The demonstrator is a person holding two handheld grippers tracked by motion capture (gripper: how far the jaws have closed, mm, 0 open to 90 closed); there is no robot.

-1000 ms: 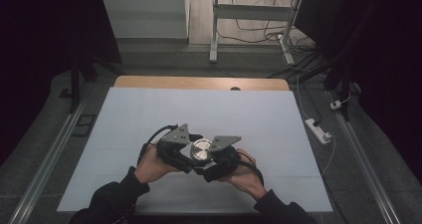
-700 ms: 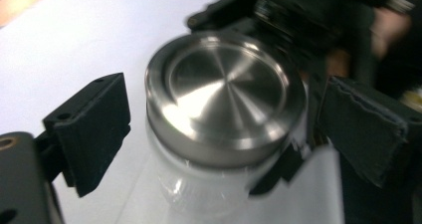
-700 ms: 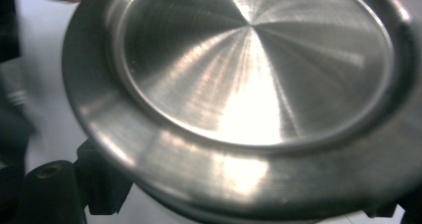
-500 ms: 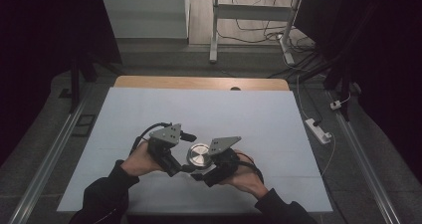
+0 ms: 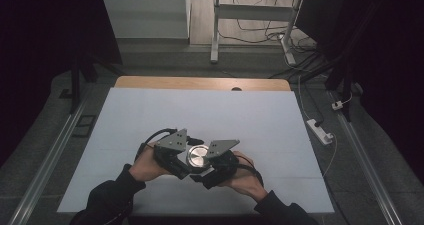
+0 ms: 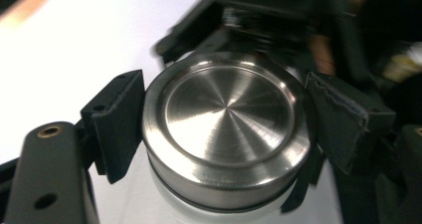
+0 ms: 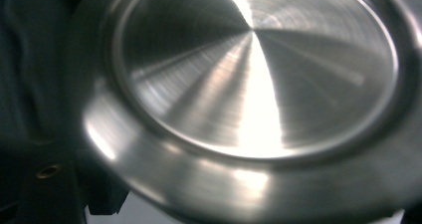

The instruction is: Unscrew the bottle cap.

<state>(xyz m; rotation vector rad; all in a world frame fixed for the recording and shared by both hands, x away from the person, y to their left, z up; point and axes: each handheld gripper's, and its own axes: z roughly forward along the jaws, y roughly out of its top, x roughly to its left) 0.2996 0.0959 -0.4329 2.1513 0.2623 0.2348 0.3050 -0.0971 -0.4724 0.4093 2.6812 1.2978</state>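
- My left gripper (image 5: 186, 161) and my right gripper (image 5: 207, 171) meet over the near middle of the white table (image 5: 210, 110), with a round steel lid (image 5: 198, 156) between them.
- In the left gripper view, that steel lid (image 6: 226, 129) sits between my two black pads (image 6: 119, 122). The left pad presses on its rim and the right pad sits tight against the other side, so this gripper is clamped on the lid. Its jaws have just been closing in on it.
- The lid caps a white body (image 6: 199, 211), which shows just under the steel rim. I cannot see how long that body is.
- The lid's flat, brushed face points up towards the high camera. So the axis through the lid's middle runs upright from the table, as far as I can tell.
- In the right gripper view the lid (image 7: 254, 84) is very close and blurred.
- My right gripper's jaws are drawn together. I cannot make out from these views what they bear on.
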